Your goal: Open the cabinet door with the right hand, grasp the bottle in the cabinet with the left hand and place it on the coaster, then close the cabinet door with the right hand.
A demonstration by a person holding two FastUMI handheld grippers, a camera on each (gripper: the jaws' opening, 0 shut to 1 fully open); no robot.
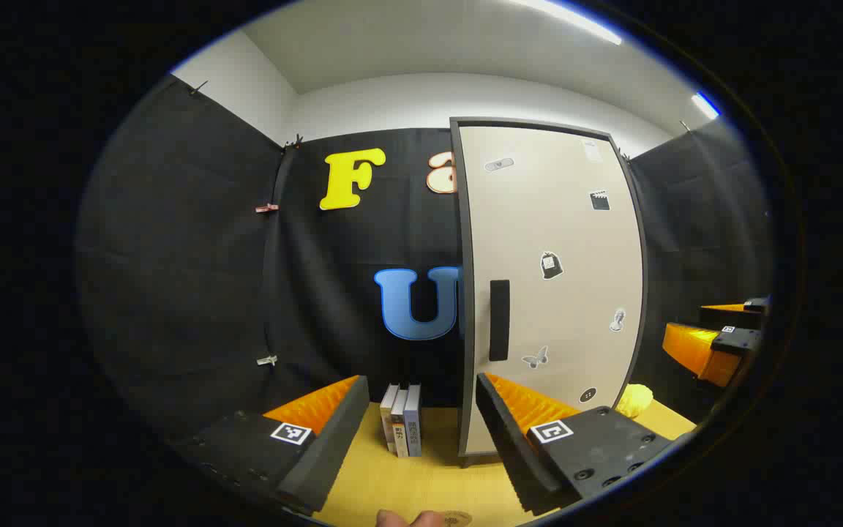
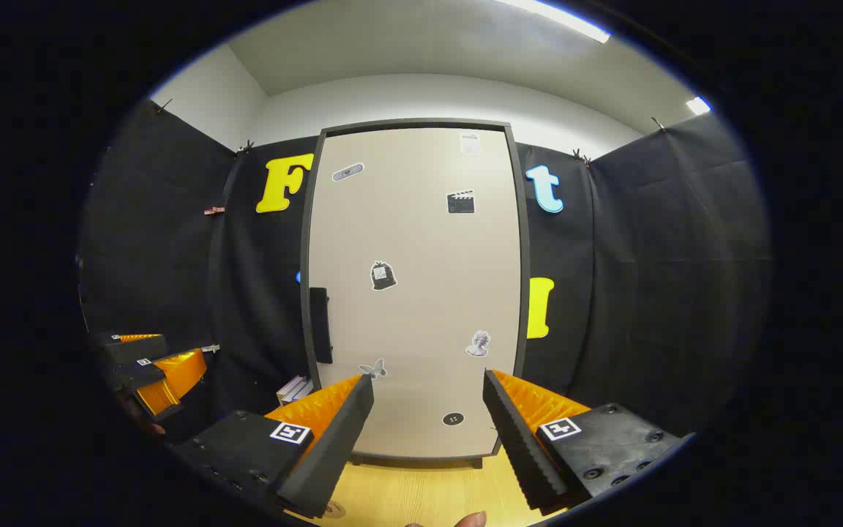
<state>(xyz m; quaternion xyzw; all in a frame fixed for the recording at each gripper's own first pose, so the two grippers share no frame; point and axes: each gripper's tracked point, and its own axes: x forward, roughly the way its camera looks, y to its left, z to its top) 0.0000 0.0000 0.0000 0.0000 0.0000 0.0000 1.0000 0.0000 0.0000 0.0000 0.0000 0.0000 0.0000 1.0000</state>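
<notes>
1. Left tool (image 1: 421, 432): fingers spread wide apart at the bottom of the left gripper view, nothing between them. A fingertip (image 1: 410, 519) peeks in at the bottom edge.
2. Right tool (image 2: 427, 432): fingers likewise wide apart at the bottom of the right gripper view, holding nothing.
3. Counter (image 1: 421, 487): pale yellow wood grain, lower centre. A few books (image 1: 402, 419) stand upright on it, just left of the cabinet's foot.
4. Cabinet door (image 2: 414, 293): centre of the right gripper view, tall, beige panel in a dark frame, shut. Dark vertical handle (image 2: 320, 325) at its left edge, mid-height. Small stickers scattered over the panel.
5. Yellow object (image 1: 635, 400): low at the cabinet's right side in the left gripper view; kind unclear.
6. Bottle and coaster: cannot tell where.
</notes>
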